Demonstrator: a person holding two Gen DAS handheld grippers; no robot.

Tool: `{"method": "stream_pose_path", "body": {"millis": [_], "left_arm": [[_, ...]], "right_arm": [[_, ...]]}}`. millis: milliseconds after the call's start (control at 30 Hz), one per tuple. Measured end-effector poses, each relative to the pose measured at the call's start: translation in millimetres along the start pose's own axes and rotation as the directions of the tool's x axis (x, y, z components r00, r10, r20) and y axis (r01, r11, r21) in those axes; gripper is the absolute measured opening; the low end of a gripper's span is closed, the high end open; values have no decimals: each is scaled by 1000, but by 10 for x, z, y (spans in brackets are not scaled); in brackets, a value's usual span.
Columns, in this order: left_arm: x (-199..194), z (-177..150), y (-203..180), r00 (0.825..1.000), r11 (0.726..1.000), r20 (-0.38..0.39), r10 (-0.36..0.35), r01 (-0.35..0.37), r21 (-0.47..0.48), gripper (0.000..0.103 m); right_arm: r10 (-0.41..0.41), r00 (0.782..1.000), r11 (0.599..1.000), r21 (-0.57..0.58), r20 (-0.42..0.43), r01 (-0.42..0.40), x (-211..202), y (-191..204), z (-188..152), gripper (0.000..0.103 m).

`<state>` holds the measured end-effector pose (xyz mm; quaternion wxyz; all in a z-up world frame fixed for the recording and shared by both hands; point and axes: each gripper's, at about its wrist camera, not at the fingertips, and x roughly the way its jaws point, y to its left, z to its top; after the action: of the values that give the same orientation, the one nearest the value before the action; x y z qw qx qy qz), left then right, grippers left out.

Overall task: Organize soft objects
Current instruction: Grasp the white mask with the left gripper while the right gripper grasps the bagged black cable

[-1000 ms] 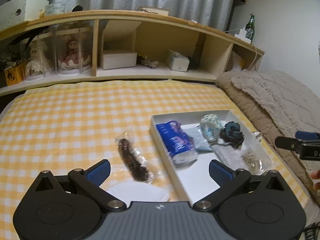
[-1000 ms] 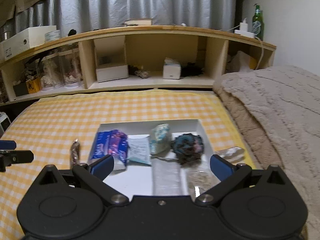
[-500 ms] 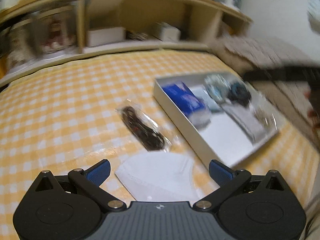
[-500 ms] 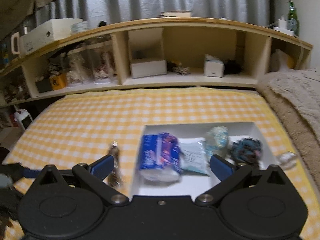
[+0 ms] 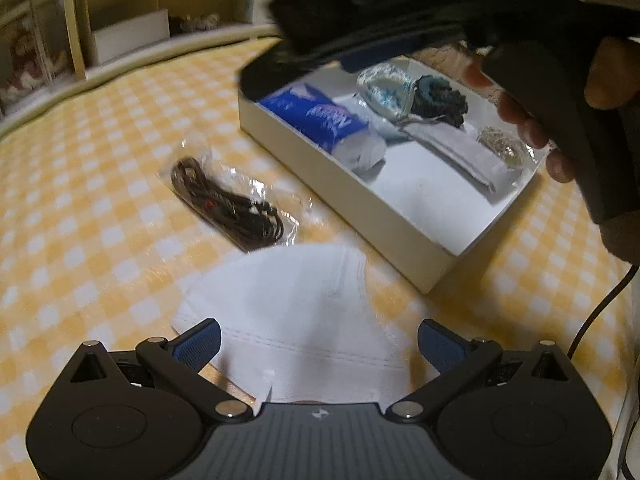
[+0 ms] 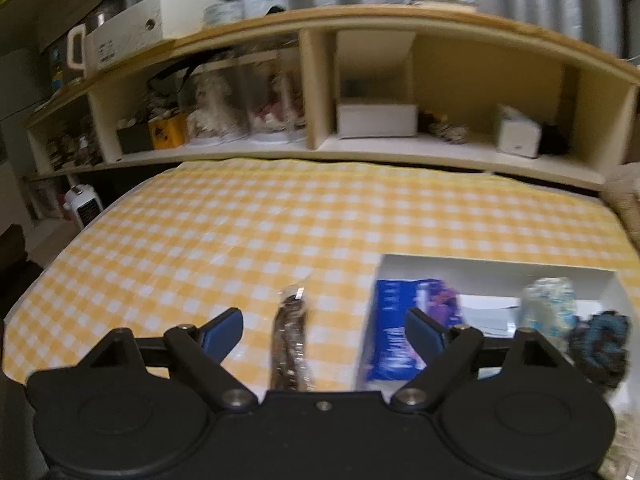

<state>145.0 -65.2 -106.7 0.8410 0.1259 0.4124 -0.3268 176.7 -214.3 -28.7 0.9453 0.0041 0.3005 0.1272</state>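
Note:
A white folded cloth [image 5: 296,312] lies flat on the yellow checked bedsheet. My left gripper [image 5: 320,340] hangs low over it, open, with a finger on either side of the cloth and no pad touching it. Beyond it lies a clear bag of dark cords [image 5: 228,200]. My right gripper [image 6: 324,332] hovers above that bag [image 6: 292,340]. Its jaws are closing with the bag below and between them, untouched. The white box [image 5: 400,236] holds a blue tissue pack [image 5: 320,120], a dark scrunchie [image 5: 440,98] and other soft items.
A hand [image 5: 560,96] carries the right gripper across the top of the left wrist view, above the box. A wooden shelf unit [image 6: 320,80] with boxes and jars runs along the far edge of the bed. A cable [image 5: 600,312] hangs at the right.
The left gripper sank toward the white cloth, which now lies between its fingers. The right gripper swung left from over the box to over the cord bag, and its jaws narrowed.

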Motion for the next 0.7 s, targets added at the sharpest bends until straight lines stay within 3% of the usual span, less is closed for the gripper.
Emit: {"method": "stream_pose_path", "body": {"millis": [133, 300, 433, 600, 700], "left_arm": [[166, -13, 57, 999, 1000, -33, -17, 16, -13, 103], [312, -41, 34, 997, 1000, -77, 16, -14, 25, 101], [355, -36, 28, 996, 998, -76, 36, -33, 44, 92], [335, 12, 124, 998, 999, -62, 31, -32, -15, 88], [344, 3, 105, 997, 999, -58, 48, -48, -1, 87]], "right_arm": [[45, 999, 998, -39, -28, -46, 227, 105, -1, 82], [81, 994, 994, -67, -71, -86, 451, 142, -38, 73], [106, 989, 991, -70, -102, -114, 589, 139, -70, 65], [122, 983, 988, -78, -140, -134, 709, 133, -143, 65], [124, 980, 987, -82, -153, -137, 769, 137, -160, 65]]}}
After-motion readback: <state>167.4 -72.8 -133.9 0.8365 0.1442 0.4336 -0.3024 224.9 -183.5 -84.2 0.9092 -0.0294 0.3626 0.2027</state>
